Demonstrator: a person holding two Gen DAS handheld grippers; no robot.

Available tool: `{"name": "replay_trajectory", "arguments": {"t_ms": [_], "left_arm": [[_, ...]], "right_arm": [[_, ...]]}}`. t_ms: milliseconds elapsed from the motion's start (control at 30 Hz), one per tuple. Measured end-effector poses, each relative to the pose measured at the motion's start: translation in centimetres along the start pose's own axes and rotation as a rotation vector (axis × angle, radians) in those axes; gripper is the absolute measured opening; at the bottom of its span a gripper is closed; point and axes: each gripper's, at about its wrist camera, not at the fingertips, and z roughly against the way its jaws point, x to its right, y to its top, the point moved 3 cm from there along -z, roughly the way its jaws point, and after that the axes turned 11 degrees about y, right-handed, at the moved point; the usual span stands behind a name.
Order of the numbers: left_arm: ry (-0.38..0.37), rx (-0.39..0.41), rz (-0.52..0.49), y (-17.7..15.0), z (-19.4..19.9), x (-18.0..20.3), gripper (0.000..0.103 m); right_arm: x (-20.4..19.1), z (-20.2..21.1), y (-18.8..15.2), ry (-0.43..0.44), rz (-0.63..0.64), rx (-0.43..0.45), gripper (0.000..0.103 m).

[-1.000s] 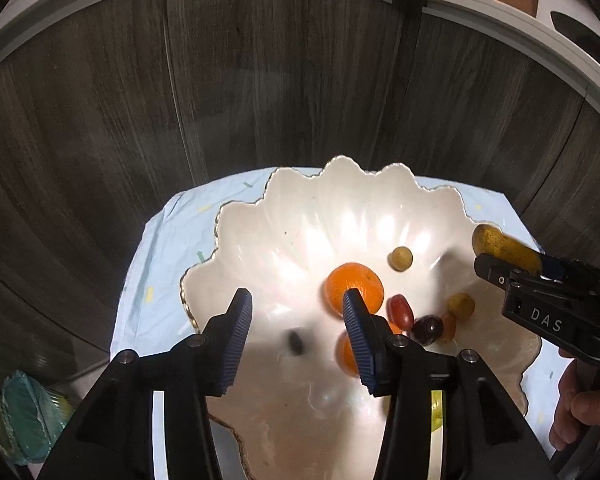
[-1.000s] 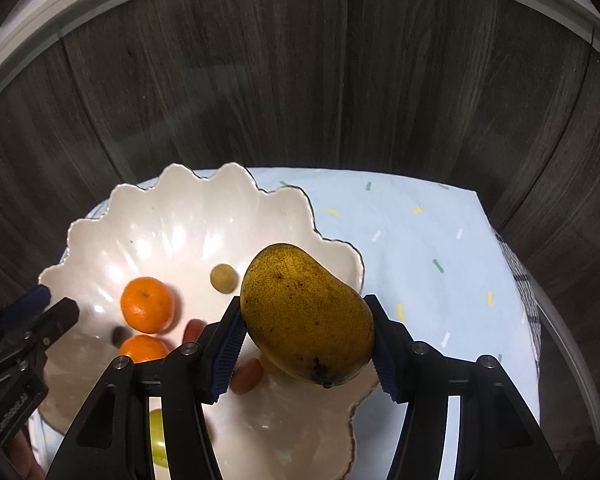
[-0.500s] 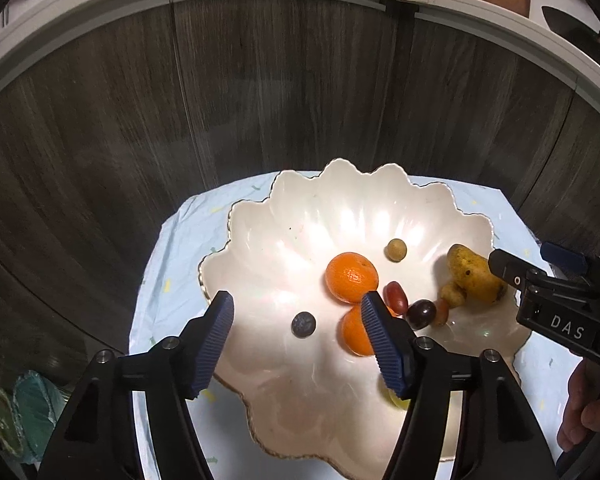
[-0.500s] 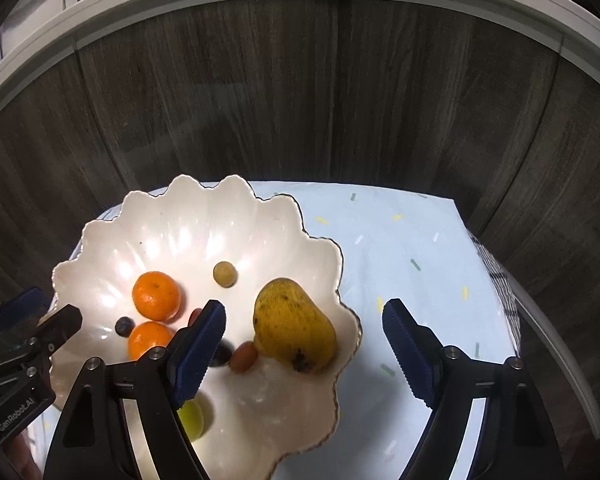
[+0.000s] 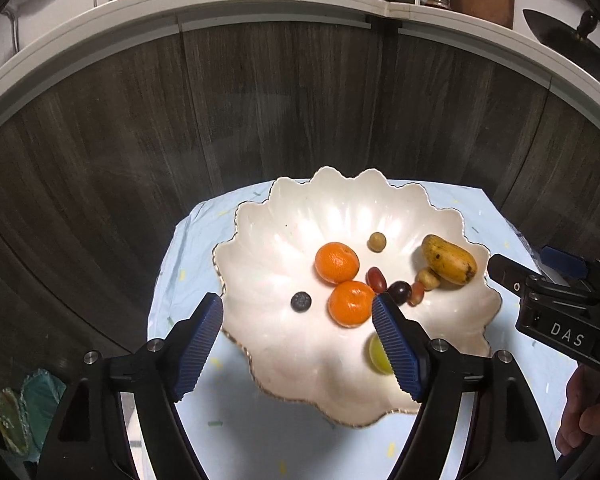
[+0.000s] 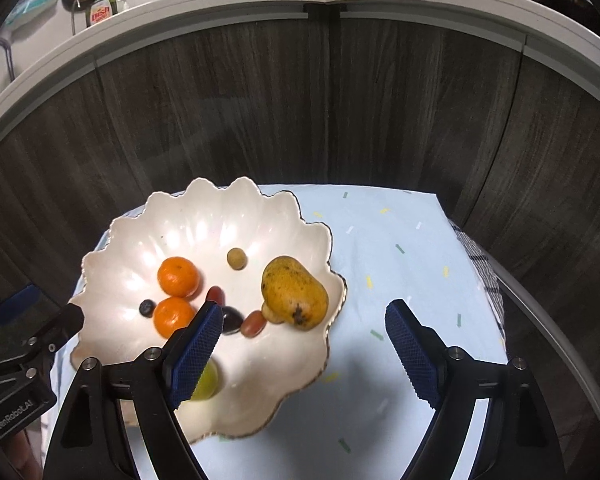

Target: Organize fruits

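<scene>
so both of your grippers hang above the near edge of the bowl (image 5: 476, 344), fingers spread with nothing between them. the left gripper (image 5: 298, 346) has just been opening; beyond its fingers sits the blueberry (image 5: 301, 301), with two oranges (image 5: 351, 303) just right of it. the right gripper (image 6: 304, 354) has also just been opening, and the mango (image 6: 294, 291) lies ahead in the bowl against the right rim, long axis slanting from far-left to near-right. every fruit in view lies in the bowl, and the cloth (image 6: 400, 248) on the surface shows none, so neither hand looks to have a next fruit.
</scene>
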Motion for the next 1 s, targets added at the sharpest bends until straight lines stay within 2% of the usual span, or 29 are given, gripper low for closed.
{"name": "replay_trajectory", "arguments": {"t_ms": [167, 1000], "left_arm": [[0.007, 0.017, 0.0, -0.9, 1.8, 0.0, 0.08], [0.036, 0.052, -0.004, -5.4, 8.2, -0.4, 0.081]], "right_arm": [[-0.2, 1.6, -1.0, 0.003, 0.003, 0.014, 0.084], [-1.0, 7.3, -6.7, 0.042, -0.009, 0.03, 0.084]]}}
